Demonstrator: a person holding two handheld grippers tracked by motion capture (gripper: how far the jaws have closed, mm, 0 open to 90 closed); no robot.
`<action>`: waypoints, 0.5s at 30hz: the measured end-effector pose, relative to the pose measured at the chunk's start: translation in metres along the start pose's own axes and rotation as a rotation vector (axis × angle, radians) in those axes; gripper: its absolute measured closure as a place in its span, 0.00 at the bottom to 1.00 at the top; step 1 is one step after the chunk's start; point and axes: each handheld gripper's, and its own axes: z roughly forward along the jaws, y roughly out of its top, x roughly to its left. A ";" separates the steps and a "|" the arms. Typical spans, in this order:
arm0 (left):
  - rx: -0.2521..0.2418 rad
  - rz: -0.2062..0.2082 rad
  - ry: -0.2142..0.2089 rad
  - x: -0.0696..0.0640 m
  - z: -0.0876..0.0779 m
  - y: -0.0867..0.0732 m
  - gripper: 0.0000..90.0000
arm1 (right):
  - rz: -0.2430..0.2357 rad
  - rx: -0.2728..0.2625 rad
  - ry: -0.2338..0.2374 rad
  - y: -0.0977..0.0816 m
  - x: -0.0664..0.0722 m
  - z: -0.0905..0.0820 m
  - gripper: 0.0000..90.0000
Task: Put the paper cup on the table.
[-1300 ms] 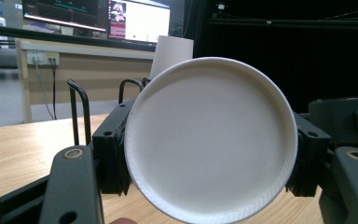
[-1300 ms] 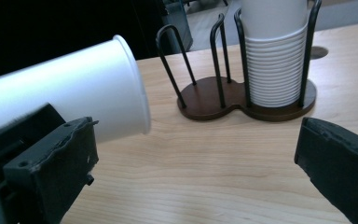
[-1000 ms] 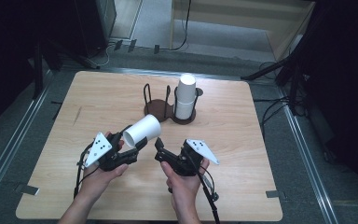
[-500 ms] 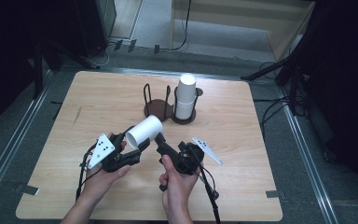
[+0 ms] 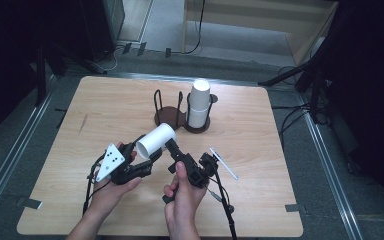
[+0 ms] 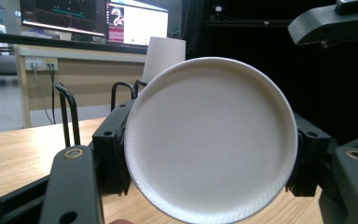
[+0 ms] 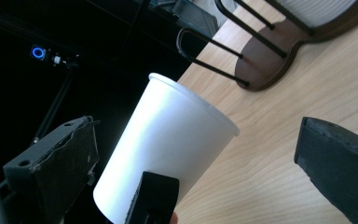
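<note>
Right gripper (image 5: 172, 147) rolled over and shifted toward the white paper cup (image 5: 155, 140), jaws apparently open beside it, left gripper (image 5: 141, 162) clamping the cup above the surface's near edge, 2-ring holder (image 5: 169, 118) behind.

Paper cup (image 6: 210, 140): matt white, smooth wall, finely ribbed base rim. Tabletop (image 5: 105, 107): pale wood grain, satin finish. Cup holder (image 5: 170, 118), centre of the high view: dark brown base, probably wood, with thin black metal hoops. Left claw (image 5: 147, 150): matt black plastic. Right claw (image 7: 205, 186): rough black pads.
</note>
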 end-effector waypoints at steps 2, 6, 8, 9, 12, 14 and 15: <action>-0.002 0.002 0.000 0.000 0.000 0.000 0.36 | 0.032 0.014 0.006 0.000 -0.001 0.001 0.00; -0.001 -0.003 0.000 0.000 0.000 0.000 0.36 | 0.098 0.046 0.022 0.000 -0.003 0.005 0.00; 0.004 0.002 0.003 0.000 0.000 -0.001 0.36 | 0.139 0.068 0.036 0.000 -0.004 0.007 0.00; 0.003 0.000 0.002 0.000 0.001 -0.001 0.36 | 0.163 0.073 0.044 0.000 -0.005 0.009 0.00; 0.002 0.007 -0.003 -0.002 0.002 -0.001 0.36 | 0.212 0.085 0.047 0.001 -0.006 0.012 0.00; -0.001 0.008 -0.004 -0.003 0.002 -0.001 0.36 | 0.245 0.098 0.059 0.001 -0.007 0.014 0.00; -0.001 0.007 -0.005 -0.003 0.002 -0.001 0.36 | 0.271 0.111 0.064 0.001 -0.007 0.016 0.00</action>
